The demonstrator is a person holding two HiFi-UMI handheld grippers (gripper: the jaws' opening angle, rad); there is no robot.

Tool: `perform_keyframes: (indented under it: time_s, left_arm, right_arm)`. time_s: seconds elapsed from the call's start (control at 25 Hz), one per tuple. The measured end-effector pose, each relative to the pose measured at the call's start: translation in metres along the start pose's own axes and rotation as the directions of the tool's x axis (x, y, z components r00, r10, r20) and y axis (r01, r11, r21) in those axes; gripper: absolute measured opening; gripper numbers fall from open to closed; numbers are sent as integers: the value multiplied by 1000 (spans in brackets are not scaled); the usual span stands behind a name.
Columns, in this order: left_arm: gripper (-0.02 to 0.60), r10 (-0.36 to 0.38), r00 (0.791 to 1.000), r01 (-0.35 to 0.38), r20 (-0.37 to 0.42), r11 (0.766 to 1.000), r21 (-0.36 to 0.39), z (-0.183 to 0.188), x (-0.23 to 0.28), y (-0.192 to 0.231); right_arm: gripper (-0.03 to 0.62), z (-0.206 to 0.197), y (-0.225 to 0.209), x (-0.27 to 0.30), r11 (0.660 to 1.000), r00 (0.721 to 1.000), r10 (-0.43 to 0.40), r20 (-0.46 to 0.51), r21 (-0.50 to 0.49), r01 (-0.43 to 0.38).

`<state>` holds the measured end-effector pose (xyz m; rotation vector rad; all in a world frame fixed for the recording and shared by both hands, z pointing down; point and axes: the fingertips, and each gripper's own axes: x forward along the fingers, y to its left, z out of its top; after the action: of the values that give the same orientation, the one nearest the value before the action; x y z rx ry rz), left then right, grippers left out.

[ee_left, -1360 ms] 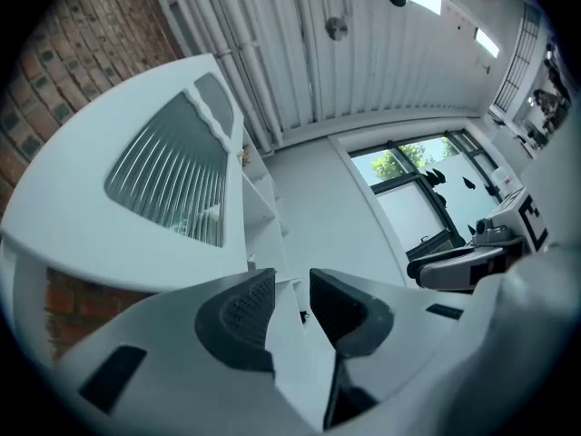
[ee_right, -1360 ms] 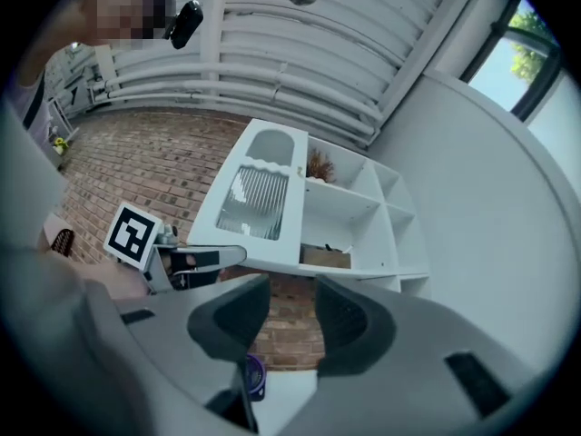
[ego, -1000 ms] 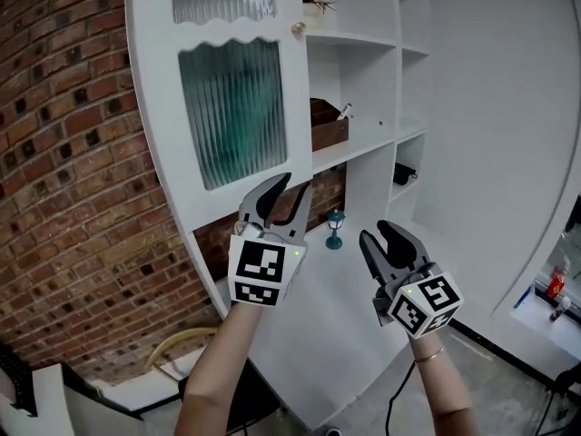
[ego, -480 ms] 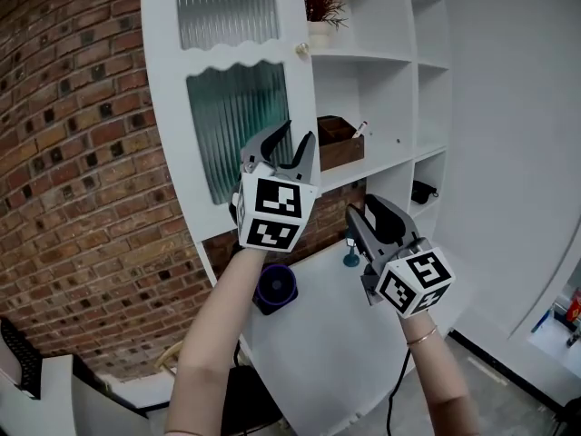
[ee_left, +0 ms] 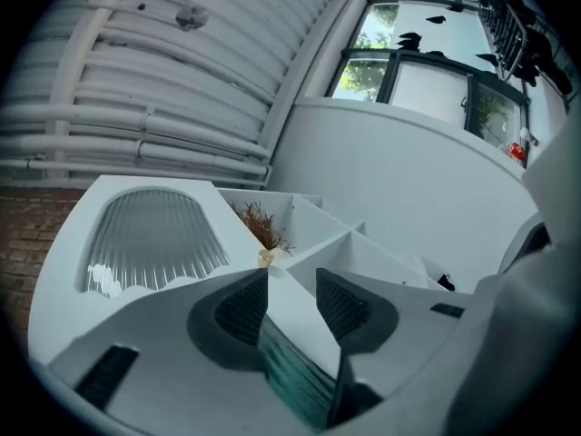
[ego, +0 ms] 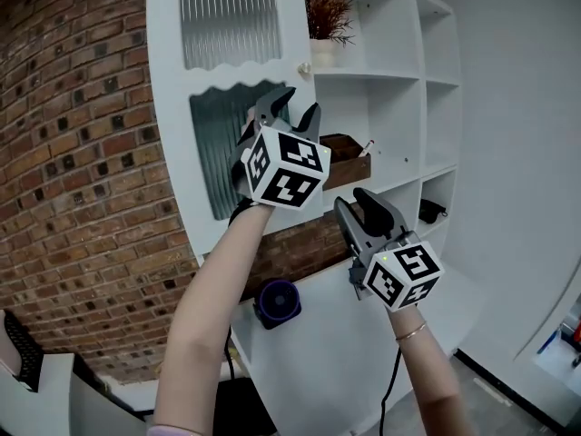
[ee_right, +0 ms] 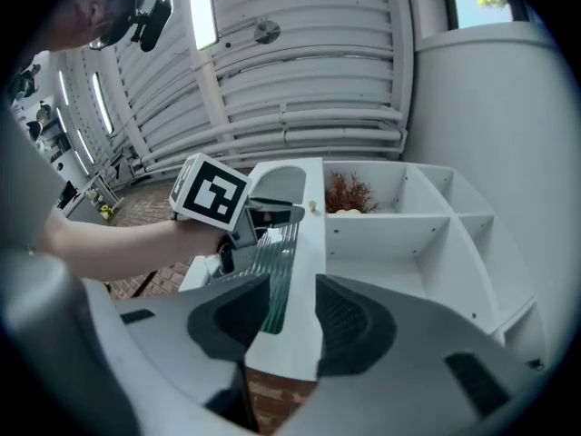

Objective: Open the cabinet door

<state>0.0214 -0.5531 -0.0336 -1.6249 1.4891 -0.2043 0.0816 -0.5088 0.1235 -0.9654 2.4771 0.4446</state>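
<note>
The white cabinet door (ego: 172,89) has two ribbed glass panels and a small pale knob (ego: 305,67) at its right edge; it looks closed. My left gripper (ego: 295,105) is raised in front of the lower glass panel, just below the knob. Its jaws have just been opening and stand open with nothing between them. In the left gripper view the knob (ee_left: 264,258) shows just beyond the fingertips of that gripper (ee_left: 292,289). My right gripper (ego: 354,203) hangs lower and to the right, open and empty. In the right gripper view its jaws (ee_right: 293,312) frame the door's edge (ee_right: 313,243), and the left gripper (ee_right: 272,212) is in sight.
Open white shelves (ego: 390,80) stand right of the door, holding a dried plant in a pot (ego: 325,16), a brown box (ego: 349,157) and a dark item (ego: 431,212). A round purple-black object (ego: 277,302) sits on the white counter below. A brick wall (ego: 82,180) is at the left.
Both grippers have risen, the left one more, up the door to just below the knob. It has rolled and its jaws have widened. The right jaws look unchanged.
</note>
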Motion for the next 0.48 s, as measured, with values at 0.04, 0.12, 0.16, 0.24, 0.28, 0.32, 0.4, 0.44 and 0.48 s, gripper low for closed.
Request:
perform_keyframes:
  time_s: [0.04, 0.12, 0.16, 0.24, 0.28, 0.32, 0.4, 0.44, 0.48]
  left_arm:
    - [153, 2, 1000, -2, -3, 1000, 18, 3, 4, 2]
    - [155, 8, 1000, -7, -12, 998, 58, 8, 13, 5]
    - [155, 12, 1000, -11, -18, 997, 78, 11, 17, 7]
    - [156, 23, 999, -20, -28, 993, 119, 15, 25, 11]
    - [156, 29, 999, -24, -32, 990, 137, 18, 29, 13]
    - [156, 34, 999, -28, -36, 988, 155, 20, 31, 15]
    - [156, 41, 998, -32, -47, 982, 189, 22, 37, 18]
    - [156, 45, 997, -32, -57, 978, 206, 22, 40, 20]
    - [156, 48, 997, -32, -68, 974, 223, 22, 44, 21]
  right_arm:
    - [147, 1, -2, 3, 1000, 1000, 0, 7, 3, 0]
    - [147, 3, -5, 8, 1000, 1000, 3, 18, 7, -3]
    - [147, 3, -6, 10, 1000, 1000, 5, 21, 7, -5]
    - [147, 3, -7, 15, 1000, 1000, 13, 24, 6, -13]
    - [147, 3, -7, 18, 1000, 1000, 17, 25, 6, -17]
    - [147, 3, -7, 20, 1000, 999, 21, 26, 6, -21]
    - [149, 2, -9, 23, 1000, 999, 26, 28, 7, -26]
    - [148, 1, -10, 25, 1000, 999, 27, 28, 8, -27]
    - [149, 0, -11, 26, 1000, 999, 28, 28, 10, -28]
